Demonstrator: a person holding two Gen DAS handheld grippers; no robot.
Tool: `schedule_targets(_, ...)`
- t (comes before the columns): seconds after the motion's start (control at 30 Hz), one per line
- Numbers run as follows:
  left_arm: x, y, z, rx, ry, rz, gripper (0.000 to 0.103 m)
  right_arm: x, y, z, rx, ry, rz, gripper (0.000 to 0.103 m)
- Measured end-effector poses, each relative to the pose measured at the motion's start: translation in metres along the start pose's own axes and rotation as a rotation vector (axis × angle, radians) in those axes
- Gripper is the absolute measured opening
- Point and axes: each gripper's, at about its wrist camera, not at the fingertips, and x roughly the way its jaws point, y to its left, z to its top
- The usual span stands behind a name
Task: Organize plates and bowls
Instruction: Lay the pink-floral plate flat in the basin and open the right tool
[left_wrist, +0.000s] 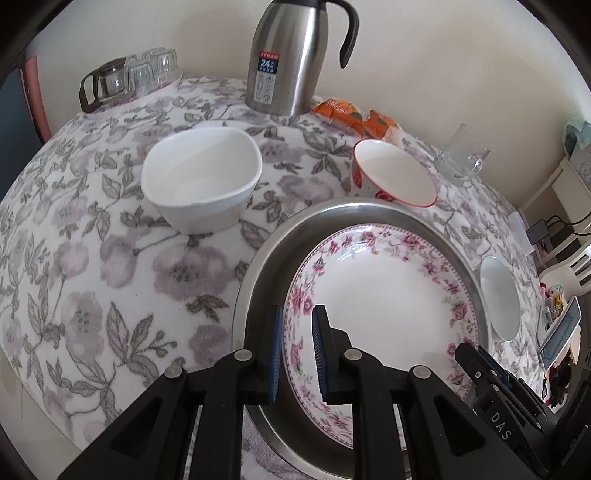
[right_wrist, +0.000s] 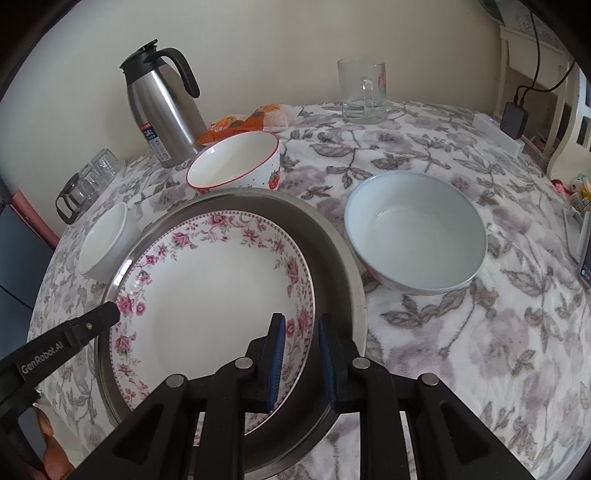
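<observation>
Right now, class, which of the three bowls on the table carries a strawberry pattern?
The red-rimmed bowl beside the steel thermos, behind the metal tray. The white bowl and pale blue bowl are plain.

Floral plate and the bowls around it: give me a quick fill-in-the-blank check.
1. The floral plate lies inside a ____ pan.
2. The bowl with the red rim has a ____ painted on its side.
3. Both tongs, left and right, straddle the plate's ____.
4. The steel thermos has a ____ handle.

Missing: metal; strawberry; rim; black
</observation>
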Motion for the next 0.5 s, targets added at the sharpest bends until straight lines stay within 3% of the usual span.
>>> schedule_targets(0.27,-0.017,-0.011,0.0,0.042,-0.064,0.003,0.016,-0.015,-0.012,0.004,0.041,-0.039,0.017,0.022)
schedule_targets(0.5,-0.02,-0.017,0.0,0.067,-0.076,0.008,0.017,-0.02,-0.019,0.005,0.07,-0.054,0.023,0.022)
